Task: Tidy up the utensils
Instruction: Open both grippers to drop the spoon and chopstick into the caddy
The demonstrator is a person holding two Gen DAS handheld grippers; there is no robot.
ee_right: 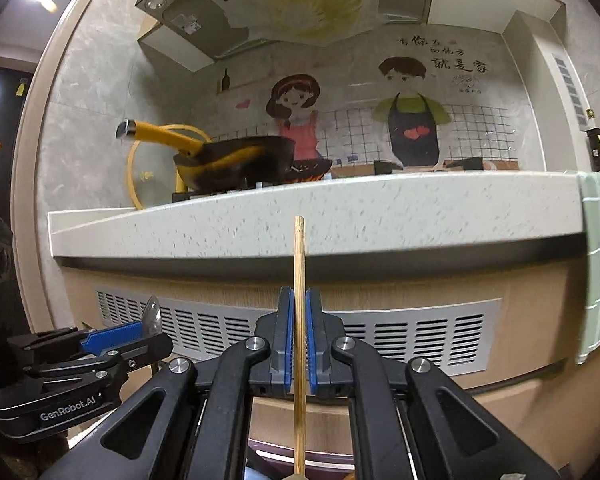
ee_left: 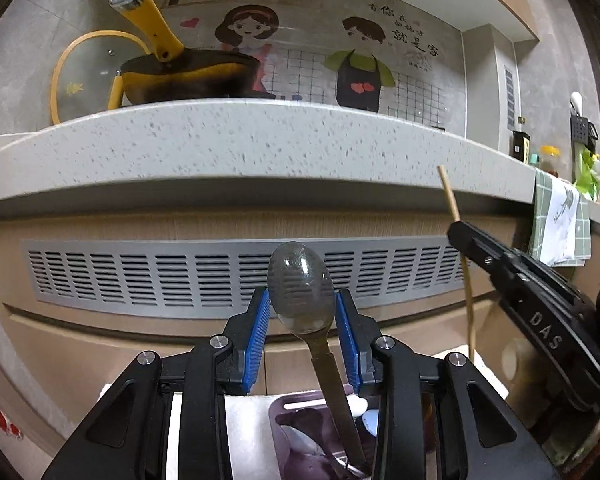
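Note:
My left gripper (ee_left: 302, 316) is shut on a metal spoon (ee_left: 300, 288), its blue pads pressing the sides of the bowl. The spoon stands upright and its handle runs down toward a purple utensil tray (ee_left: 278, 410) below. My right gripper (ee_right: 299, 312) is shut on a thin bamboo chopstick (ee_right: 299, 256) that stands upright between its pads. In the left wrist view the right gripper (ee_left: 458, 230) enters from the right with the chopstick (ee_left: 449, 194) sticking up. In the right wrist view the left gripper (ee_right: 140, 330) shows low on the left with the spoon (ee_right: 153, 314).
A speckled countertop edge (ee_left: 260, 148) runs across ahead, above a grey vent grille (ee_left: 160, 276) in the cabinet front. On the counter sit a dark pan with a yellow handle (ee_left: 188, 76) and a glass lid (ee_left: 84, 72). A checked towel (ee_left: 560, 224) hangs at the right.

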